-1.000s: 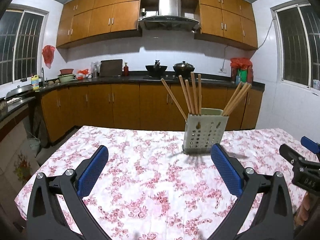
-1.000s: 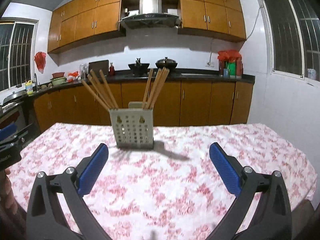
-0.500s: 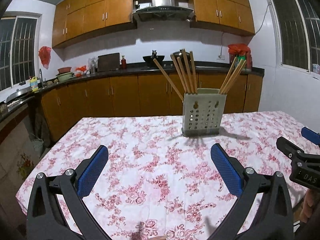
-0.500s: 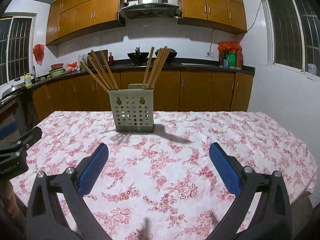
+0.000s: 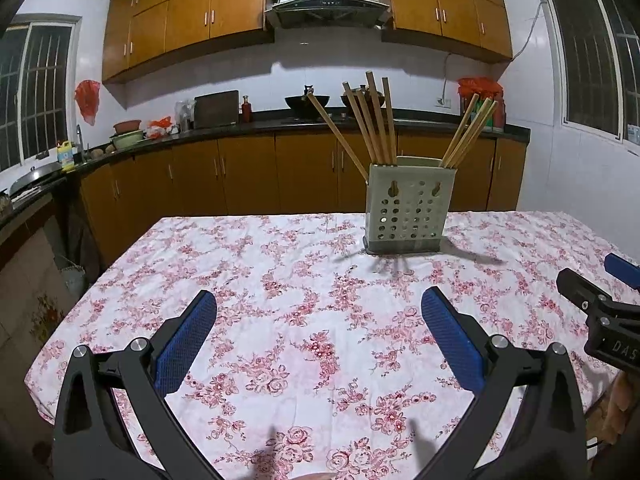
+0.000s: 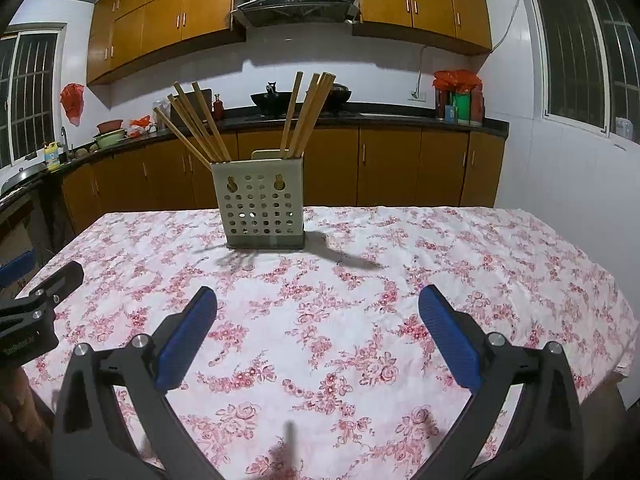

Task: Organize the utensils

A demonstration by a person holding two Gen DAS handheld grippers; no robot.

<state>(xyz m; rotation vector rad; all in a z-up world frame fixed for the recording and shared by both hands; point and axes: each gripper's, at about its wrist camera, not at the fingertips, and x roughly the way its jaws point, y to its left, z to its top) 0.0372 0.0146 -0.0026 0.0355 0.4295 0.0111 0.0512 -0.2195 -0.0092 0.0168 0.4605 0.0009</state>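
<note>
Chopsticks (image 5: 376, 120) stand in the holder (image 5: 406, 208), well beyond both empty, wide-spread claws (image 5: 318, 332) (image 6: 318, 328).

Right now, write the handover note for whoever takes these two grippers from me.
Left gripper: open, empty, above the floral tablecloth, short of the holder.
Right gripper: open, empty, also over the cloth, pointed at the holder.
Perforated utensil holder: upright on the table's far half, touched by neither gripper.
Chopsticks: all in the holder in two bunches, a fanned left group and a tighter right group, leaning outward.
Done: no loose utensils show on the cloth.
Left: possibly nothing; at most straightening the fanned bunch. Check the table edges outside both views before stopping.
</note>
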